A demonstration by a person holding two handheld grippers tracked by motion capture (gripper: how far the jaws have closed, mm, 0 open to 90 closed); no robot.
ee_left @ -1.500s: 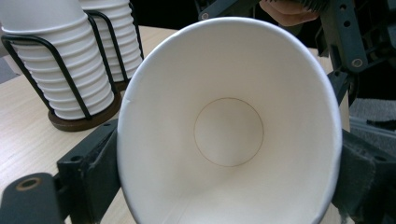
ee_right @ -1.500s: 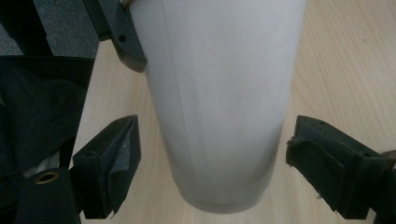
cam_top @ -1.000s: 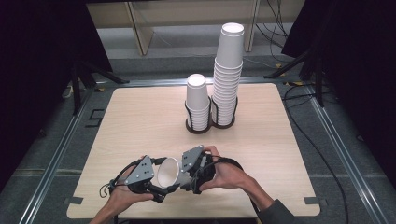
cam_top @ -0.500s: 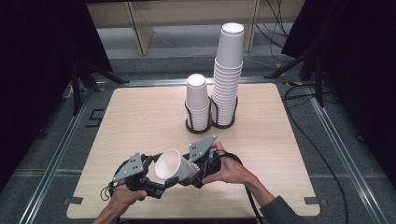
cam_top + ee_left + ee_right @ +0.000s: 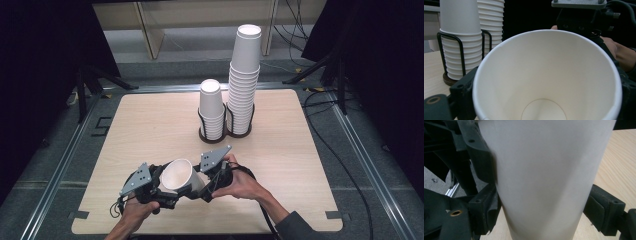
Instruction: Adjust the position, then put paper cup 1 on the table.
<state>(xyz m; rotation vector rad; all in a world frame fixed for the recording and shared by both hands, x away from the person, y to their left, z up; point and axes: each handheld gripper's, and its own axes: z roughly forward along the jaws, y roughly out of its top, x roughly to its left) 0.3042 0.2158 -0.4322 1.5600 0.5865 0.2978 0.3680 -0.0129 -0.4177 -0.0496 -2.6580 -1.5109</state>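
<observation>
Two tongs meet on one paper cup point(image 5: 179, 176), well in front of the cup rack point(image 5: 226, 131). Left tongs point(image 5: 161, 191) clamp its rim end. Right tongs point(image 5: 204, 186) clamp its base end.

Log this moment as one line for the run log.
paper cup tilted, held above table | left tool gripping it | right tool gripping it | two cup stacks in black wire holder

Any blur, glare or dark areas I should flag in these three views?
High view: sharp on the table and cup stacks, surroundings fall to black. Left gripper view: paper cup interior evenly lit, no glare, slightly soft up close. Right gripper view: the cup wall is smeared and featureless, its left edge blurring into the black jaw pad.
</observation>
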